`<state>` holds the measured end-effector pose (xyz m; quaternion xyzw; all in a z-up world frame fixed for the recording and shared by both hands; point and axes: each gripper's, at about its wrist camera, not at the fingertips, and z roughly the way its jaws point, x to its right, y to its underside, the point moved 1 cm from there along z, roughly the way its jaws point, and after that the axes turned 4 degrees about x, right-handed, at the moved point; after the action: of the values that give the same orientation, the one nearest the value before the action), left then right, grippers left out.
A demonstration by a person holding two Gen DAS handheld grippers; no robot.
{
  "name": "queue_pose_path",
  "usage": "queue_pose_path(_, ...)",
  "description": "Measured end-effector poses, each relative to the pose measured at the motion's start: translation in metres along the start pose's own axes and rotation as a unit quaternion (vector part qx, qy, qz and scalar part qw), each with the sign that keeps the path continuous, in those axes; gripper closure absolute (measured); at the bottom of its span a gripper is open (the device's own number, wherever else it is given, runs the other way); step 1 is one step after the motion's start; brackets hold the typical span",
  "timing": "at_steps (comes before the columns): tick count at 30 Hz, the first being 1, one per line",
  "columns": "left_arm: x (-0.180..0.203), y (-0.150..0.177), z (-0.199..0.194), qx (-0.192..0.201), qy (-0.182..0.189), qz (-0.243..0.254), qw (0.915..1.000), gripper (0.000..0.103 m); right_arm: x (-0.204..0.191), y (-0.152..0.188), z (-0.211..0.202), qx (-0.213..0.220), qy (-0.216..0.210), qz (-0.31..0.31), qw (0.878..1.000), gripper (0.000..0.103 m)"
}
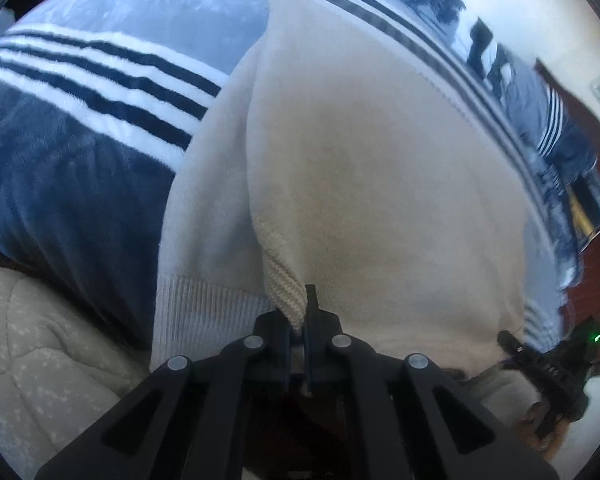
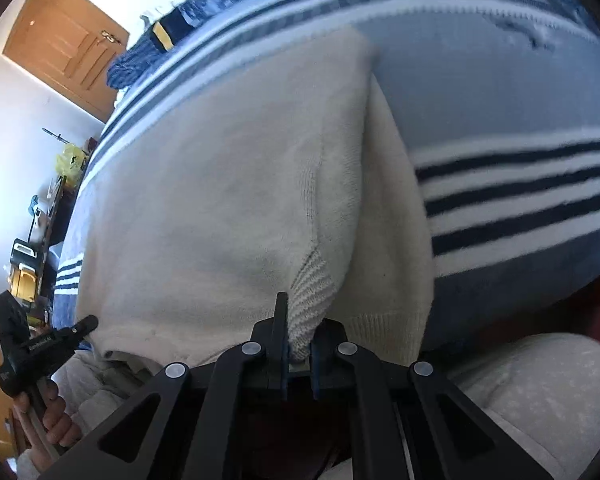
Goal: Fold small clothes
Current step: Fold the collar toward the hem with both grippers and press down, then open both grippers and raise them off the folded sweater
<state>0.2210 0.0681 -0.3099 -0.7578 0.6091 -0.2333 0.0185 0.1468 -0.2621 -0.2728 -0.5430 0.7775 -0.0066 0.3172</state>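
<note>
On a striped blue blanket point(image 1: 100, 92), the cream sweater point(image 1: 360, 168) runs lengthwise away, ribbed cuffs pinched in the closed left gripper point(image 1: 299, 320) and right gripper point(image 2: 300, 340).

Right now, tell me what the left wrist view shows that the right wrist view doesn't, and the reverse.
Only the left wrist view shows the left tongs shut on one ribbed cuff, plus a green light on the other tool.

Only the right wrist view shows a wooden door, cluttered shelves, and the right tongs shut on the other ribbed cuff.

Both show the cream sweater lying on the blue striped blanket, and each catches the opposite tool at its edge.
</note>
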Motion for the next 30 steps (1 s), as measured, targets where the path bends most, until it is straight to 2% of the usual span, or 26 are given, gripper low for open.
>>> queue_pose_path(2, 0.010, 0.001, -0.005, 0.015, -0.014, 0.025, 0.9995, 0.098, 0.010, 0.007, 0.010, -0.013, -0.002, 0.017, 1.000, 0.095)
queue_pose_path(5, 0.015, 0.000, -0.010, 0.028, -0.019, 0.036, 0.9988, 0.098, 0.009, 0.008, 0.003, -0.006, -0.001, 0.008, 1.000, 0.094)
queue_pose_path(11, 0.017, 0.010, -0.011, 0.033, -0.039, 0.056, 0.9971, 0.097, 0.007, 0.014, 0.002, -0.006, 0.014, 0.004, 1.000, 0.094)
queue_pose_path(14, 0.023, 0.013, -0.015, 0.043, -0.054, 0.071, 0.9951, 0.095, 0.012, 0.016, 0.002, -0.012, 0.019, 0.014, 1.000, 0.091)
queue_pose_path(15, 0.024, 0.016, -0.019, 0.050, -0.060, 0.074, 0.9942, 0.094, 0.011, 0.017, -0.002, -0.008, 0.016, 0.016, 1.000, 0.088)
queue_pose_path(16, 0.026, 0.017, -0.023, 0.057, -0.063, 0.077, 0.9935, 0.093, 0.010, 0.018, -0.006, -0.005, 0.018, 0.018, 1.000, 0.080)
queue_pose_path(19, 0.031, 0.022, -0.044, 0.080, -0.069, 0.084, 0.9909, 0.083, 0.005, 0.023, -0.023, 0.008, 0.017, 0.027, 0.999, 0.065)
queue_pose_path(21, 0.037, 0.026, -0.062, 0.101, -0.076, 0.092, 0.9876, 0.068, -0.007, 0.028, -0.042, 0.020, 0.010, 0.018, 1.000, 0.057)
queue_pose_path(22, 0.040, 0.028, -0.071, 0.112, -0.077, 0.094, 0.9862, 0.057, -0.014, 0.030, -0.050, 0.026, 0.011, 0.011, 1.000, 0.051)
queue_pose_path(26, 0.049, 0.031, -0.112, 0.156, -0.099, 0.094, 0.9784, 0.037, -0.056, 0.033, -0.089, 0.053, 0.002, -0.045, 0.998, 0.049)
queue_pose_path(30, 0.052, 0.026, -0.146, 0.188, -0.115, 0.087, 0.9715, 0.031, -0.102, 0.024, -0.119, 0.078, -0.027, -0.081, 0.993, 0.043)
